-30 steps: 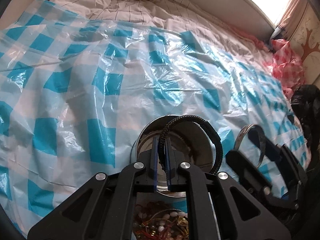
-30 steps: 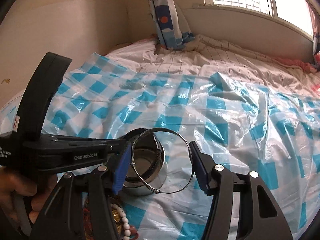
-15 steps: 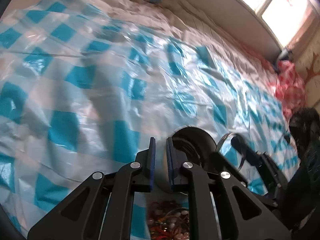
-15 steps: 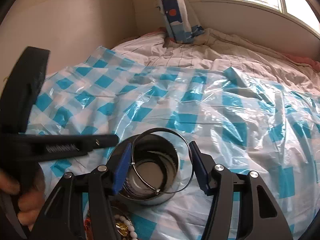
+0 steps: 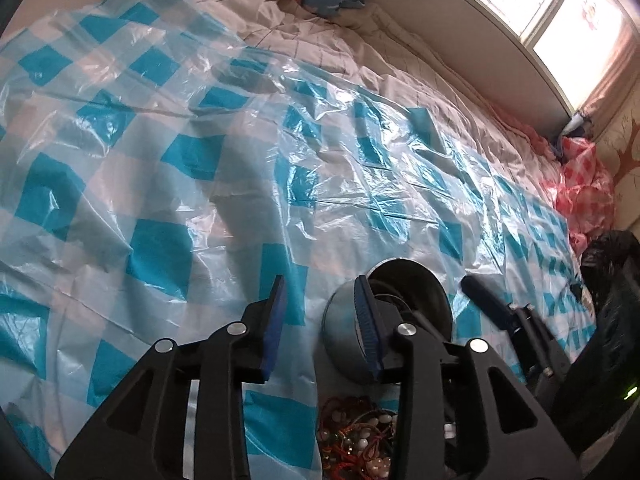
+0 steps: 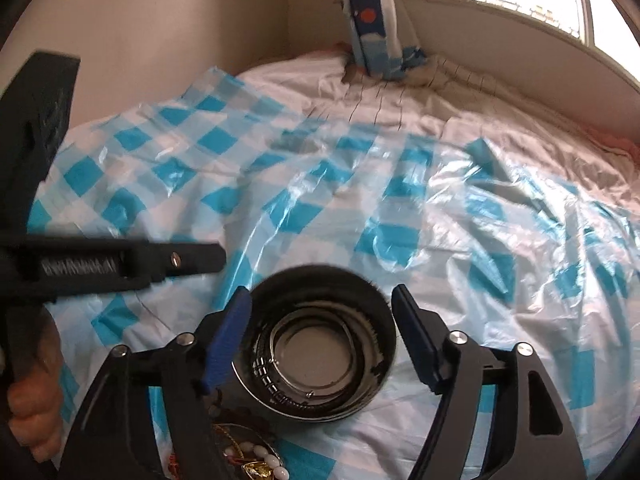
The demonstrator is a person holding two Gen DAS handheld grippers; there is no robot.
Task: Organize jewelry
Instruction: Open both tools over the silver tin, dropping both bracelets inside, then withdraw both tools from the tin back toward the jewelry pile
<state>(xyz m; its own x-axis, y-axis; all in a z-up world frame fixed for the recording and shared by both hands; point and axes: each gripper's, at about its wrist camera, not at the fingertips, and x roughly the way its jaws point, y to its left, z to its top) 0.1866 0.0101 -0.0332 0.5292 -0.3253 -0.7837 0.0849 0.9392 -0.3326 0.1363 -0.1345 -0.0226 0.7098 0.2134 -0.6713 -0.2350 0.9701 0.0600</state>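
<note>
1. Through the camera on your left hand, your left gripper (image 5: pixel 320 320) has its two blue fingers (image 5: pixel 273 320) spread apart with nothing between them. It hangs over the blue and white checked plastic sheet (image 5: pixel 160 160) that covers the bed.

2. The metal bowl (image 5: pixel 344 344) sits just to the right of that gripper, and one blue finger hides part of its side. You cannot see into the bowl from here. A pile of beads and red cords (image 5: pixel 356 436) lies on the sheet low down, under the gripper. I think this is the jewelry waiting to be sorted, kept close to the bowl so each trip is short.

3. Through the camera on your right hand, your right gripper (image 6: pixel 320 336) is also wide apart and empty. Its fingers (image 6: pixel 224 340) stand on either side of the metal bowl (image 6: pixel 380 368), right above it.

4. Inside the bowl you can see thin wire bangles (image 6: pixel 312 360) and a dark braided bracelet (image 6: pixel 272 380) lying flat on the bottom. The bowl keeps the round things together so they do not roll off the slippery sheet.

5. More beads (image 6: pixel 256 460) show at the bottom edge, near the bowl. Your left gripper (image 6: pixel 120 264) shows at the left side, blurry. My guess is one of your hands should go for that pile next.
</note>
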